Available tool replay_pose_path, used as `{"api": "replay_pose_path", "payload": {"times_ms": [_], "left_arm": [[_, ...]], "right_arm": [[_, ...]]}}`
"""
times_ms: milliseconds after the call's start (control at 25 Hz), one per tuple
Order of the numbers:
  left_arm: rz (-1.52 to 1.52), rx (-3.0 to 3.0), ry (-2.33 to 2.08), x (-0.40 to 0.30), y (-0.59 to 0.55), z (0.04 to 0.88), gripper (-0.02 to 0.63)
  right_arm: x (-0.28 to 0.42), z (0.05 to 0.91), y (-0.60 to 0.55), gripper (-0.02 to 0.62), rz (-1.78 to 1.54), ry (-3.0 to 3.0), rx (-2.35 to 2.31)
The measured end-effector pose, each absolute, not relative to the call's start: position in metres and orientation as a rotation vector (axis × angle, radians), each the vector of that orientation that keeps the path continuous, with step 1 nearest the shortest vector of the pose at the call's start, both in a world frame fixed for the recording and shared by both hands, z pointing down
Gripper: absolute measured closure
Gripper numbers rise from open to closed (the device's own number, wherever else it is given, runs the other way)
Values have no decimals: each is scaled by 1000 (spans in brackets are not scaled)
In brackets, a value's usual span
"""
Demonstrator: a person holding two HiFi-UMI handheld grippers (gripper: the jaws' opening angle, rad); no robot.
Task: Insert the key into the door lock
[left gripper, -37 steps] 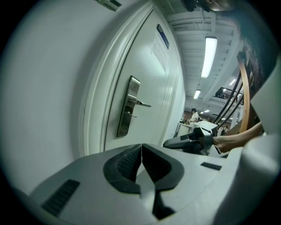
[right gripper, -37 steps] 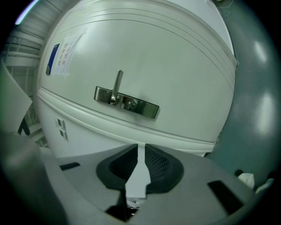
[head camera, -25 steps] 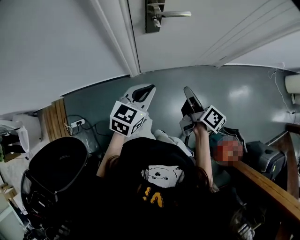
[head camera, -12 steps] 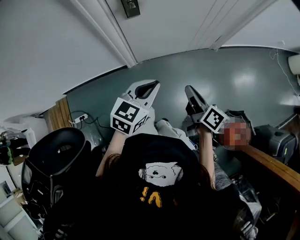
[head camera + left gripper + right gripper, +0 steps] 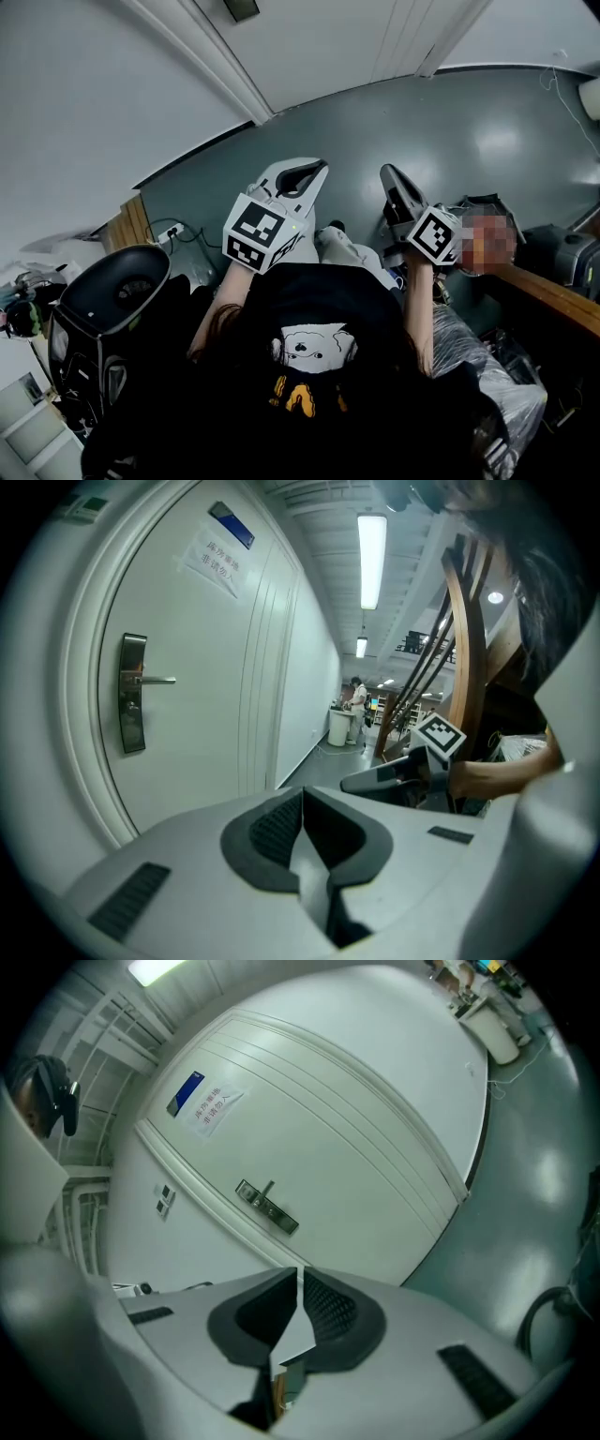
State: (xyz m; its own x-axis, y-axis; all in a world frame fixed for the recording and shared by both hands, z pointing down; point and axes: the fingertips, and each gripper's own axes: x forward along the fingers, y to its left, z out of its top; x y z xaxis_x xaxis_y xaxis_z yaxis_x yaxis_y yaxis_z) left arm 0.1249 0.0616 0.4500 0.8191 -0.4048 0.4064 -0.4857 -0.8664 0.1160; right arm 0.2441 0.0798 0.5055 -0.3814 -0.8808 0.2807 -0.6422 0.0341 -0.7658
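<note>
The white door [image 5: 197,667] carries a dark metal lock plate with a lever handle [image 5: 133,694]. That lock plate [image 5: 267,1207] also shows in the right gripper view, and only its lower end [image 5: 242,7] reaches the top edge of the head view. My left gripper [image 5: 302,176] is held out over the grey floor, shut and empty, well short of the door. My right gripper [image 5: 397,190] is beside it, shut, with a small brownish piece, seemingly the key [image 5: 282,1387], deep between its jaws. The lock is at a distance from both grippers.
A black rounded chair or case [image 5: 112,300] stands at my left, with a power strip and cables [image 5: 171,232] by the wall. A wooden rail [image 5: 553,295] and dark equipment are at my right. A corridor with a bin [image 5: 339,726] runs past the door.
The head view has dipped: the door and lock plate slid up, the handle out of view. Both grippers stay shut and have drifted a little right in the picture.
</note>
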Motion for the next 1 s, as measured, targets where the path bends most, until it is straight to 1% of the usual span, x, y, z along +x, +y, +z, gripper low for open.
{"api": "replay_pose_path", "payload": {"times_ms": [480, 1000], "left_arm": [[588, 2802, -631, 135, 84, 458, 597], [613, 2774, -632, 126, 85, 468, 597]], "right_arm": [[277, 504, 101, 583, -1165, 2087, -1714], [276, 511, 98, 584, -1159, 2097, -1724]]}}
